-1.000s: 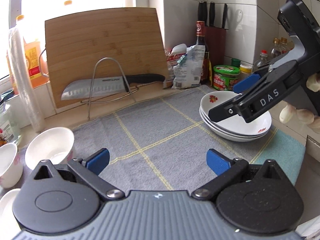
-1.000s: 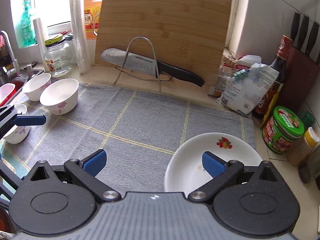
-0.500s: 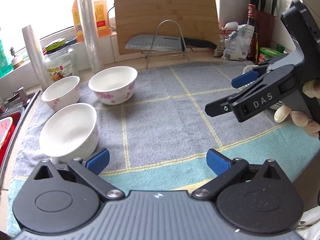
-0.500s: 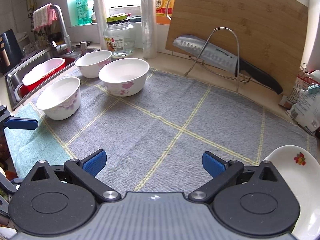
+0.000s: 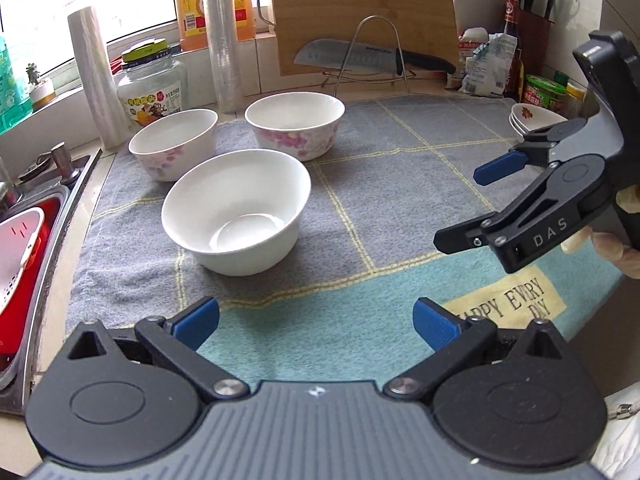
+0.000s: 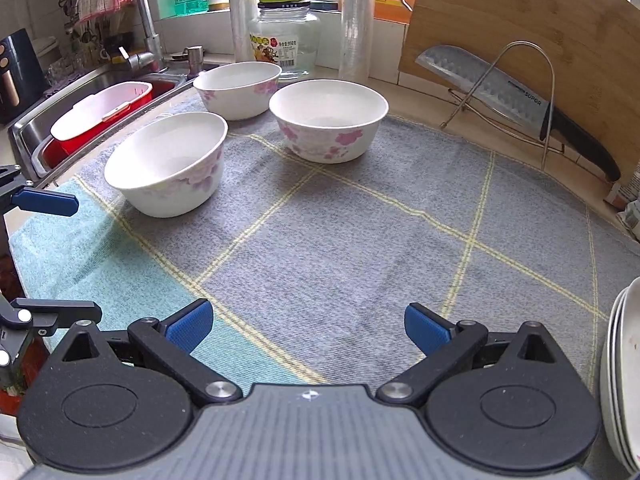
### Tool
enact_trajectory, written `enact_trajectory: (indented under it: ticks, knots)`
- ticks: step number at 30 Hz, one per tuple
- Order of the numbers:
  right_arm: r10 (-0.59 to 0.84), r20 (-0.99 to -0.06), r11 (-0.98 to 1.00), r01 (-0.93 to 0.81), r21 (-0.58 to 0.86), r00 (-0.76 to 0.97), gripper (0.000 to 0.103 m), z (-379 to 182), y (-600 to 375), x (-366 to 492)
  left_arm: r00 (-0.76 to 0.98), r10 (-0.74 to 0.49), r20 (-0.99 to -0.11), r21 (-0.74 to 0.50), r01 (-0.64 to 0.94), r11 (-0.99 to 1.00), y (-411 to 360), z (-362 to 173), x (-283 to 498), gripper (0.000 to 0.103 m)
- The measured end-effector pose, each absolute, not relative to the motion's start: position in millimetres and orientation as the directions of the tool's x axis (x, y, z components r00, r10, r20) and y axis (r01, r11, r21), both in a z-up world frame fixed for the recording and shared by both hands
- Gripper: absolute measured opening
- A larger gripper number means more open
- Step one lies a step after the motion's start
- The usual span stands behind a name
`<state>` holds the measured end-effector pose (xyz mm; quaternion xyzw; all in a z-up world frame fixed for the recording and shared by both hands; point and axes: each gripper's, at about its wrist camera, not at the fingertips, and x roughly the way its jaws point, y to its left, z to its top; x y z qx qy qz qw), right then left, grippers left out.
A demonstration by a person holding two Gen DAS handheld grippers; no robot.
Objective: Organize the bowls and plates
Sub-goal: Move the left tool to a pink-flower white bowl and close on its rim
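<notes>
Open mat (image 6: 360, 240) across the middle, nothing standing on it. Three bowls (image 5: 236, 224) clustered at its sink-side end (narrow gaps between them). Plate stack (image 6: 624, 380) at the opposite edge. Rear way blocked by cutting board (image 6: 520, 24), knife on wire rack (image 6: 516, 92), glass jar (image 6: 286, 44), wrap rolls. Sink (image 6: 100, 80) drops off beside the bowls.

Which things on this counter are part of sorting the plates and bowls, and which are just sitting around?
Part of the job: three white floral bowls standing apart on the mat; stacked plates.

Just lying about: knife on its rack, cutting board, glass jar, sauce bottle, red basin in the sink.
</notes>
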<state>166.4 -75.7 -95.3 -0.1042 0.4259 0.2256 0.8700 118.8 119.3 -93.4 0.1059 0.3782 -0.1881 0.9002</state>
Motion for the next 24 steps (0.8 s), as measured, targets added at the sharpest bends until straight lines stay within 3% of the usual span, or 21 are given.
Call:
enact_trajectory:
  ticks: [16,24]
  knots:
    - [0.250,-0.808,0.914,-0.405,0.016,0.534,0.103,-110,22,174,0.588,-0.357,-0.726,0.097,0.602,0.793,202,-104,164,0.102]
    - [0.253,-0.803,0.883,-0.468,-0.036,0.539,0.103,-121,55,176,0.568,-0.380,-0.730,0.091,0.632,0.770,216,-103,179,0.102]
